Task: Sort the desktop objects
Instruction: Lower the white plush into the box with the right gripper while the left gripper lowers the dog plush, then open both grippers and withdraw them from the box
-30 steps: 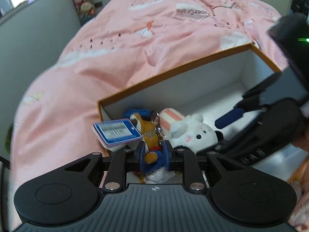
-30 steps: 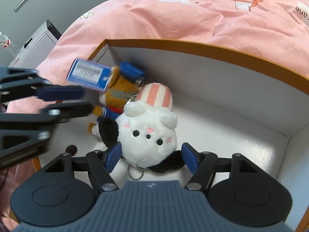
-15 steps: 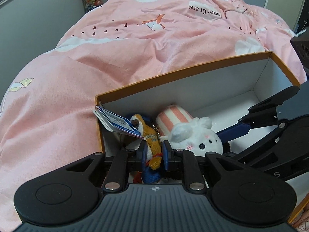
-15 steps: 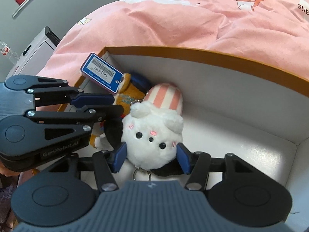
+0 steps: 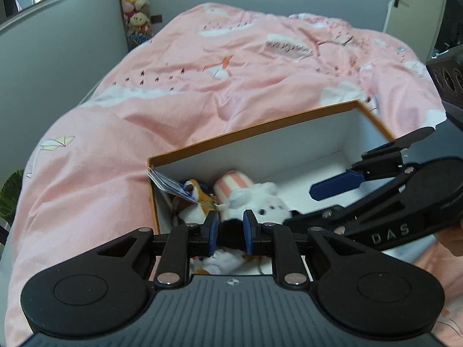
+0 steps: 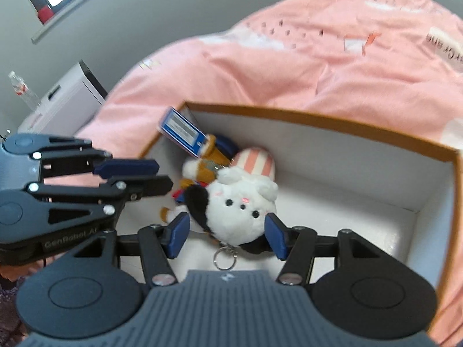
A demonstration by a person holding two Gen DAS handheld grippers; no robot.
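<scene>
An orange-rimmed box (image 6: 332, 121) with white inner walls is seen on a pink duvet (image 5: 202, 81). Two plush keychains are lying in its left end — a white plush (image 6: 240, 208) with a striped pink cap and a key ring toward the camera, and touching it an orange plush (image 6: 208, 164) with a blue price tag (image 6: 181, 136) propped against the corner.

Right gripper (image 6: 227, 232): jaws set wide either side of the white plush; pad contact cannot be confirmed.

Left gripper (image 5: 230, 232): jaws narrowed to a small gap — nothing is clamped, and it is held above the orange plush.
</scene>
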